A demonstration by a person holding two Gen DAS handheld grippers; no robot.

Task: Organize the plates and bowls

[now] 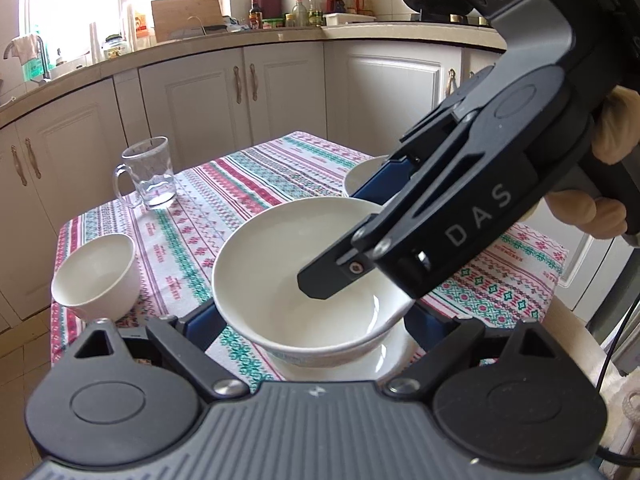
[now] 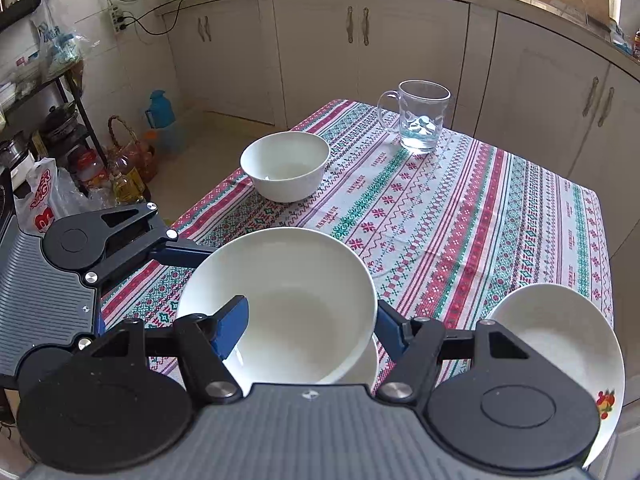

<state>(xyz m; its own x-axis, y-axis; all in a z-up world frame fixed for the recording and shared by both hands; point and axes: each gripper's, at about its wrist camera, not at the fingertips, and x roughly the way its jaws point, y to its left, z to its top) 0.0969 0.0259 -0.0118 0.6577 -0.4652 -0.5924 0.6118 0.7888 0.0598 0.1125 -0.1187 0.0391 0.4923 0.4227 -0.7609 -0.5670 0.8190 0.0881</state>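
Observation:
A large white bowl stands on a white plate near the table's front edge. My right gripper straddles the bowl's rim, one blue finger inside the bowl and the other outside; the jaws stand apart. My left gripper is open, its fingers on either side of the bowl's base. A small white bowl stands farther left. Another white plate with a fruit print lies at the right.
A glass mug with a little water stands at the far side of the patterned tablecloth. Kitchen cabinets surround the table. Bottles and a basket stand on the floor to the left.

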